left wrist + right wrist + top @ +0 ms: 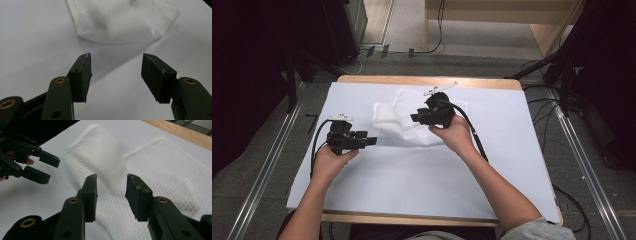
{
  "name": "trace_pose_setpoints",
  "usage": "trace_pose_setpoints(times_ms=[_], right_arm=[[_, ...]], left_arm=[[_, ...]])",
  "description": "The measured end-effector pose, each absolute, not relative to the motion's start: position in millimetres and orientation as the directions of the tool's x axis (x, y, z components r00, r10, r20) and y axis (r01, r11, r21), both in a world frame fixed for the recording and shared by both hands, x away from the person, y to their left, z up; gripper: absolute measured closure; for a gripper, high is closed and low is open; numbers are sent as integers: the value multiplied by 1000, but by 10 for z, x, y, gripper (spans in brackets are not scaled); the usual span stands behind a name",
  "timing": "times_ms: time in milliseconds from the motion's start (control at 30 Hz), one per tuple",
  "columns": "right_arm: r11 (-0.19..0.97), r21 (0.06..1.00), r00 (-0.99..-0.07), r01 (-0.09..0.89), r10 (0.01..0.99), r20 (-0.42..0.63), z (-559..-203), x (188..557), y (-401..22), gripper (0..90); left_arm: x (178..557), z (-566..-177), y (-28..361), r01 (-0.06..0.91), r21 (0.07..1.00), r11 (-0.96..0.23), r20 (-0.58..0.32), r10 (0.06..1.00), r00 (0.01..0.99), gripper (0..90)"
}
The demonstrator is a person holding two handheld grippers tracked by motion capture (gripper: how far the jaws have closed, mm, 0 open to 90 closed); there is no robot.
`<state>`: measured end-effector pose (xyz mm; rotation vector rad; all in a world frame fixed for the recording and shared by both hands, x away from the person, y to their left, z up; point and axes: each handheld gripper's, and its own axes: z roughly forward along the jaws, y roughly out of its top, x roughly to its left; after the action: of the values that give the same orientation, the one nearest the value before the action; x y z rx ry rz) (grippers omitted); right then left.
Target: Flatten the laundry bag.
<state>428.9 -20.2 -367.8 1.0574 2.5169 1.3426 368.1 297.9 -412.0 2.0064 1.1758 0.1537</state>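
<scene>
The right claw (111,188) stands open above the white mesh cloth (160,170), its pads clear of it; one part of the cloth is blurred just ahead. The left claw (116,72) is open too, empty, near the cloth's edge. The cloth lies crumpled on the white surface (422,175), between both claws.

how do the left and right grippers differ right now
The left gripper has its jaws spread wide over bare white sheet, short of the mesh cloth. The right gripper has its jaws set narrower and hangs over the cloth itself. The left sits near the table's left edge, the right farther back near the middle. Both are open and hold nothing.
</scene>
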Motion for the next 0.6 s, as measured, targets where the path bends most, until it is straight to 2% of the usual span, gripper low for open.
trace_pose_setpoints(times_ms=[267, 400, 600], right_arm=[[370, 740, -727, 562, 648, 227, -3870, 4242, -499, 638], [375, 728, -718, 573, 659, 226, -3968, 4175, -629, 639], [392, 715, -714, 579, 668, 212, -4092, 4007, -814, 638]], left_arm=[[3794, -4113, 2993, 682, 679, -270, -245, 793, 558, 413], [3942, -4126, 3033, 695, 674, -253, -261, 798, 543, 411], [4186, -4079, 3002, 675, 685, -274, -235, 794, 560, 407]])
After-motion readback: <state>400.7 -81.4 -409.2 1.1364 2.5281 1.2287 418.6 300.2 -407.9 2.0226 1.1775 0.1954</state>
